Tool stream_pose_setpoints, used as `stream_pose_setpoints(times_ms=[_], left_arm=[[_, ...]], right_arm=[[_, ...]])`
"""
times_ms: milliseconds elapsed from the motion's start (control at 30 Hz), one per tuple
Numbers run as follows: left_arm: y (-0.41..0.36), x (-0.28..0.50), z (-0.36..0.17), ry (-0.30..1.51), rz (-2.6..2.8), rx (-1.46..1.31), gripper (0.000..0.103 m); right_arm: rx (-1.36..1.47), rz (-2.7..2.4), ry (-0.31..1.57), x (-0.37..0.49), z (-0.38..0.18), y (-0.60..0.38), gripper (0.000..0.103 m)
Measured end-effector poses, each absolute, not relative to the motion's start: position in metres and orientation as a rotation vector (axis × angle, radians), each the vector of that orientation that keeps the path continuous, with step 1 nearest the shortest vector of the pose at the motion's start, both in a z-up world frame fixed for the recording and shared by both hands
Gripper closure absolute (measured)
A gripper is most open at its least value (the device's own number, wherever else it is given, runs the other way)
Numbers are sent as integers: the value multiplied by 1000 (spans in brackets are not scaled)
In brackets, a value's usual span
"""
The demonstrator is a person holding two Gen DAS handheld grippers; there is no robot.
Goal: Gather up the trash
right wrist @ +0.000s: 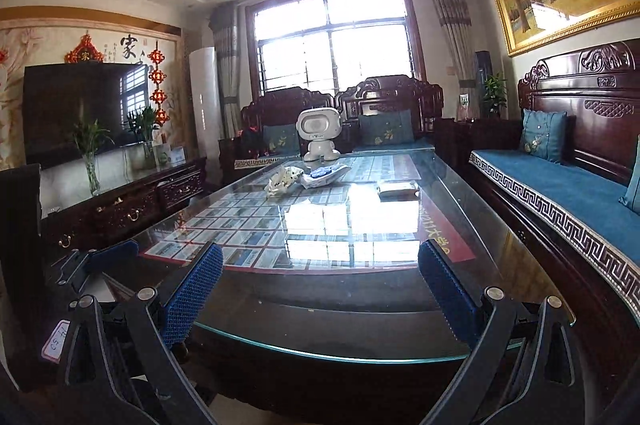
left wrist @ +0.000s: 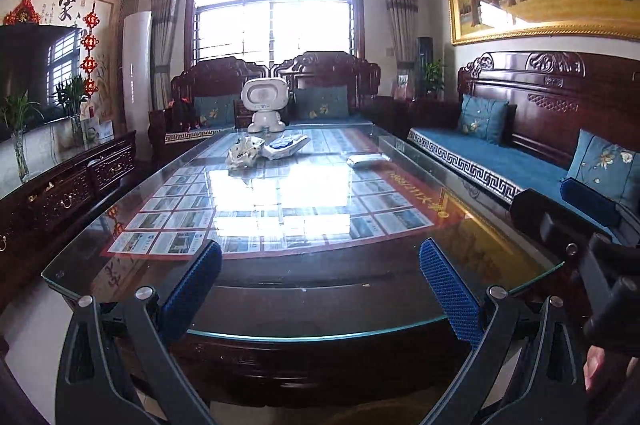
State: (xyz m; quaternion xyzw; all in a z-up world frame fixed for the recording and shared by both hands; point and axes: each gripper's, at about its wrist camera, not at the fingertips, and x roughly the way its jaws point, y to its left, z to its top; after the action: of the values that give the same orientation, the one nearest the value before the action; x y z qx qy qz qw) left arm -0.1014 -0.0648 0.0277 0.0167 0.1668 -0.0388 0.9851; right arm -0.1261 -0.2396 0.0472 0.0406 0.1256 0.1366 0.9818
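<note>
Trash (left wrist: 245,152) untouched; fingers (right wrist: 196,289) wide, empty.

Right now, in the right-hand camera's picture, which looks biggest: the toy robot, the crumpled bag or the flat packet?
1. Toy robot, clearly largest.
2. Crumpled bag and flat packet look alike; no ranking.

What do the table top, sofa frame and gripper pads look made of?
Table top: clear glass, glossy; it mirrors the window and shows a greenish cut edge, with printed sheets underneath.
Sofa frame: dark reddish wood, apparently lacquered; carved relief with shiny highlights.
Left gripper pads: blue with a fine grid texture, probably rubber or soft plastic; can't tell which.
</note>
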Motion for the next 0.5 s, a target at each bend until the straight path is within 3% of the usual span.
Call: stream_pose_setpoints(times_ms=[500], left_arm=[[-68, -90, 35, 341, 24, 92, 4]], right_arm=[[19, 205, 186, -127, 41, -243, 8]])
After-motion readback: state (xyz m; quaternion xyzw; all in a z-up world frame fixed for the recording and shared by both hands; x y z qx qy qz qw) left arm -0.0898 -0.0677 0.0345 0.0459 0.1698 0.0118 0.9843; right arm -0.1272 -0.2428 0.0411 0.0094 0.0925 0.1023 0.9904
